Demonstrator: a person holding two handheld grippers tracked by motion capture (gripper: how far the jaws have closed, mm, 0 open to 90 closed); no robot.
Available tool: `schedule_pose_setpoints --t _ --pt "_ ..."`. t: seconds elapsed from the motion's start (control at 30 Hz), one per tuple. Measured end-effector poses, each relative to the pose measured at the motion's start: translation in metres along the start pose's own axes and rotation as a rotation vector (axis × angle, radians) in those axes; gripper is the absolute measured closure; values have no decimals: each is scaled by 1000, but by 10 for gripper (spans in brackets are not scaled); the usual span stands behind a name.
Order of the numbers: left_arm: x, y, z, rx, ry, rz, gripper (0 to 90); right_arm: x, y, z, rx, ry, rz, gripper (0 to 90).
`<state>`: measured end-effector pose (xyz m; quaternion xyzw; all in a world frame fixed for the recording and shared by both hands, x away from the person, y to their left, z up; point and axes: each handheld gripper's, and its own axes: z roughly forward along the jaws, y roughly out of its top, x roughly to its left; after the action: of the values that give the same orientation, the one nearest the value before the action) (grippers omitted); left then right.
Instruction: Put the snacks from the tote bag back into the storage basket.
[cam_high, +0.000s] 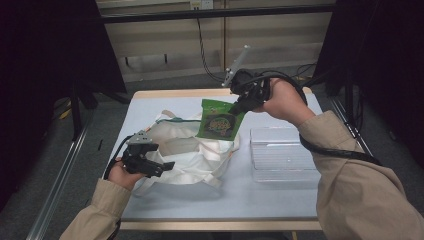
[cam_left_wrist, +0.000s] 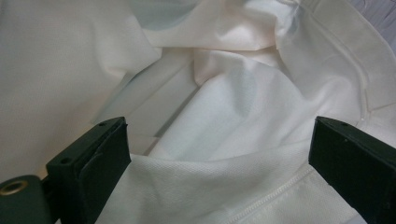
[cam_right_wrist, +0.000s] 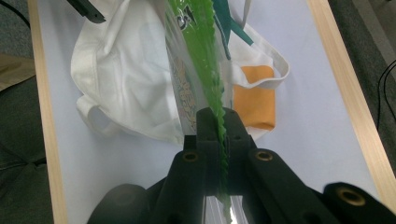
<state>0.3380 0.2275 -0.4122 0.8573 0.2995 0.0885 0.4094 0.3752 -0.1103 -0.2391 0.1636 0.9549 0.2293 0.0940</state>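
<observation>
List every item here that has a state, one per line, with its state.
white cloth bag: lying on the table, mouth open
green snack pouch: held by its edge above the bag
clear plastic bin: empty
left gripper: open, jaws astride bag fabric
right gripper: shut on the pouch

I've got a green snack pouch (cam_high: 218, 120) w/ a cartoon print & serrated top edge, hanging upright, pinched at its upper right corner, abt 12 o'clock from table centre. Its lower part overlaps the far rim of the white cloth tote bag (cam_high: 185, 150). The bag lies crumpled & slumped on the table (mouth gaping toward the pouch), at abt 9 o'clock, near edge lifted. In the right gripper view I see the bag's teal handle strap and an orange patch at its side.
</observation>
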Motion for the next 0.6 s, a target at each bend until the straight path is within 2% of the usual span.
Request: schedule_pose_setpoints --t 0.03,0.2,0.27,0.33,0.43,0.57,0.6 --pt "0 0 0 -1 0 -1 53 -1 -2 0 -3 -1 -10 886" --pt "-1 0 1 3 1 0 53 -3 -10 -4 12 -2 10 886" --pt "-1 0 2 2 -1 2 52 -5 -14 -4 9 -6 -1 886" --pt "-2 1 2 9 0 6 52 -4 -17 -6 28 -13 20 886" --pt "-2 1 3 10 -3 5 51 -5 -21 -9 38 -9 27 886" --pt "-2 2 3 10 -3 7 51 -9 -27 -13 30 -17 14 886" --pt "-2 2 3 8 -6 5 50 -8 -28 -15 32 -22 27 885"
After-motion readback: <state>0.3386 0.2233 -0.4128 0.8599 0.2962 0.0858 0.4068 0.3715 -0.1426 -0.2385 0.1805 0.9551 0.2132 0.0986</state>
